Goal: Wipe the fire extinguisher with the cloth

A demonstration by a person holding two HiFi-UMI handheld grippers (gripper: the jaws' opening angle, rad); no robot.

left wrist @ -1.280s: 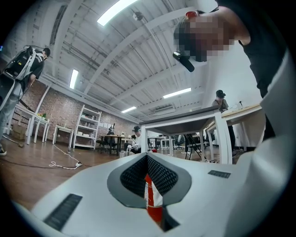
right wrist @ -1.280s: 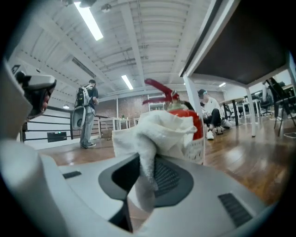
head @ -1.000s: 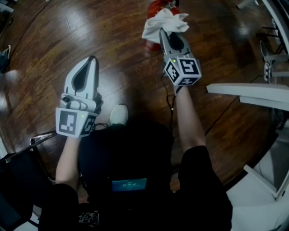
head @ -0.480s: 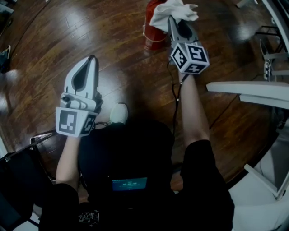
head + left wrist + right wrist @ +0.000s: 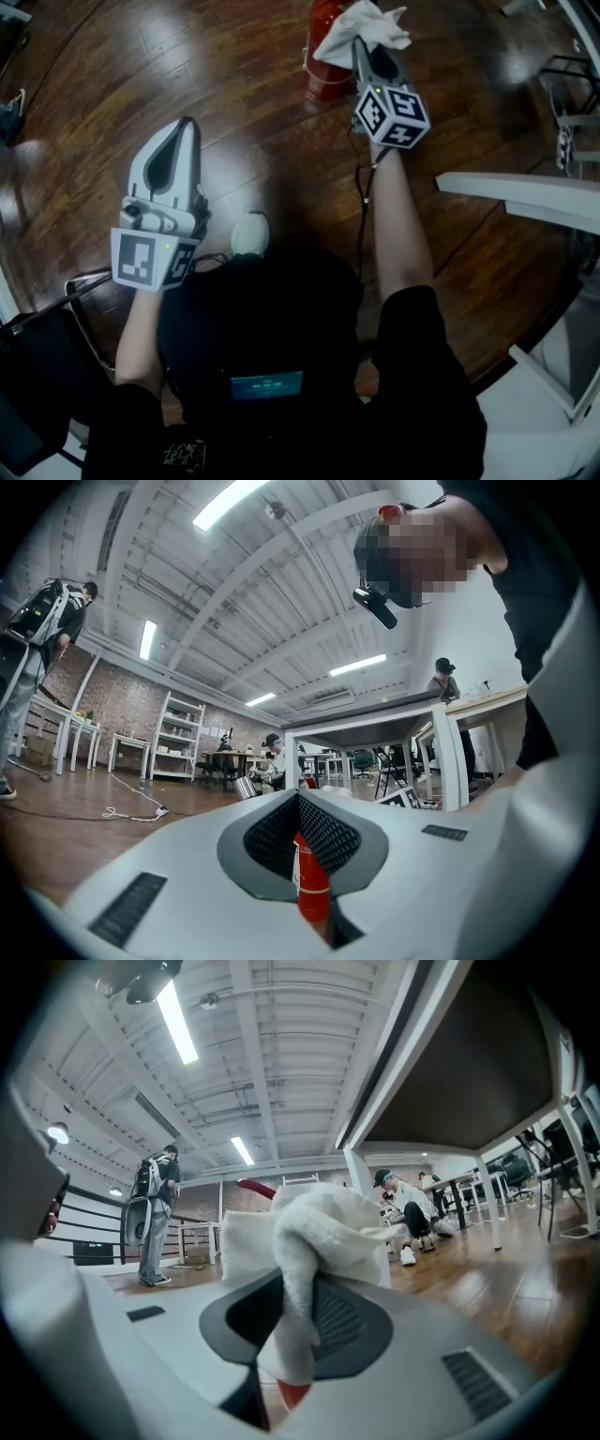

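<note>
Right claw (image 5: 358,45) pinches cloth (image 5: 309,1232), masking extinguisher (image 5: 311,888); left gripper view shows it plainly.

Open wood floor (image 5: 103,84) left of fire extinguisher (image 5: 322,80), white table (image 5: 525,192) blocking the right

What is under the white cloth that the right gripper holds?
The red fire extinguisher stands under the cloth, on the wooden floor. The head view shows only its red body; the cloth covers its top.

The cloth (image 5: 361,26) covers most of the fire extinguisher (image 5: 322,66), cropped at top.
</note>
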